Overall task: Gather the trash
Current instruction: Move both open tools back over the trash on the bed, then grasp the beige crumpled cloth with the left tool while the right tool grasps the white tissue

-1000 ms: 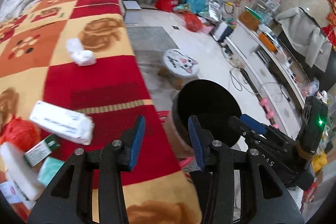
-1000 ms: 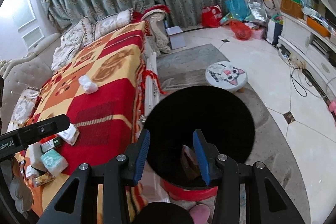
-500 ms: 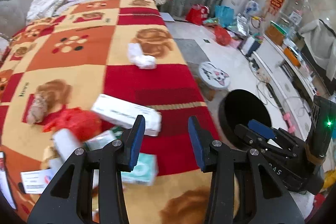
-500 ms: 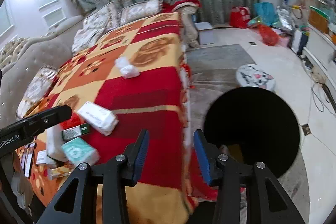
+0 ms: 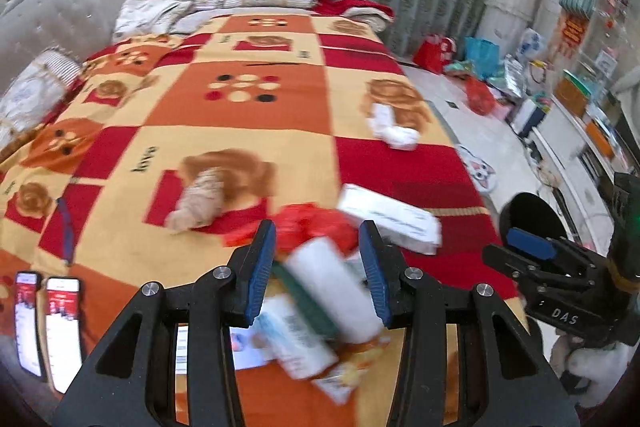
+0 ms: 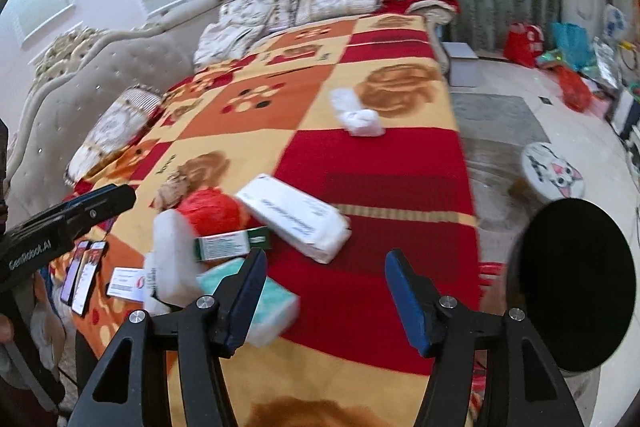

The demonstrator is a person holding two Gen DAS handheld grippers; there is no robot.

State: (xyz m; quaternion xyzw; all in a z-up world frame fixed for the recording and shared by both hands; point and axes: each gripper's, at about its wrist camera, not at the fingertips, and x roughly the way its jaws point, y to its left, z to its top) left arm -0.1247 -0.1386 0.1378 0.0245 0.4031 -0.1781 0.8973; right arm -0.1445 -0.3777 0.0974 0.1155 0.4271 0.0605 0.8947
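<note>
Left wrist view: left gripper [image 5: 318, 267] released above trash pile on blanket [image 5: 248, 131], white roll [image 5: 336, 287] looks light and soft, pinch mid-body; right wrist view: right gripper [image 6: 326, 301] jaws just widened, empty, near teal tissue pack [image 6: 268, 301], squashy, grip its long sides.

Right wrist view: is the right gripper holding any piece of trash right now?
No. The right gripper stands open with only the red blanket showing between its pads, and the teal packet lies beside it.
</note>
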